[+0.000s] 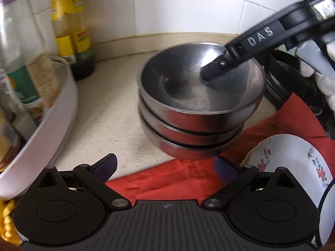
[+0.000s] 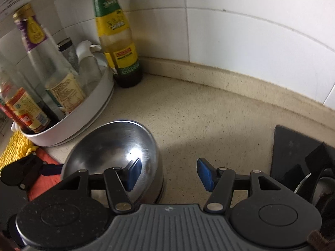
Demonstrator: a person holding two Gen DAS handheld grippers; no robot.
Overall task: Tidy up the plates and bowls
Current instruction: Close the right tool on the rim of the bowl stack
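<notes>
A stack of three steel bowls (image 1: 194, 125) stands on the speckled counter, partly on a red cloth (image 1: 178, 179). In the right wrist view the top steel bowl (image 2: 108, 146) sits at the lower left. My right gripper (image 2: 168, 173) is open, its left finger (image 2: 133, 173) inside the top bowl and its right finger outside the rim; that finger (image 1: 215, 69) shows in the left wrist view. My left gripper (image 1: 165, 167) is open and empty, just in front of the stack. A floral plate (image 1: 293, 163) lies at the right on the cloth.
A white oval tray (image 2: 83, 117) holding bottles and jars stands at the left, with a yellow-labelled sauce bottle (image 2: 119, 37) beside it by the tiled wall. A black stove edge (image 2: 293, 152) is at the right. A yellow cloth (image 2: 14, 148) lies at the far left.
</notes>
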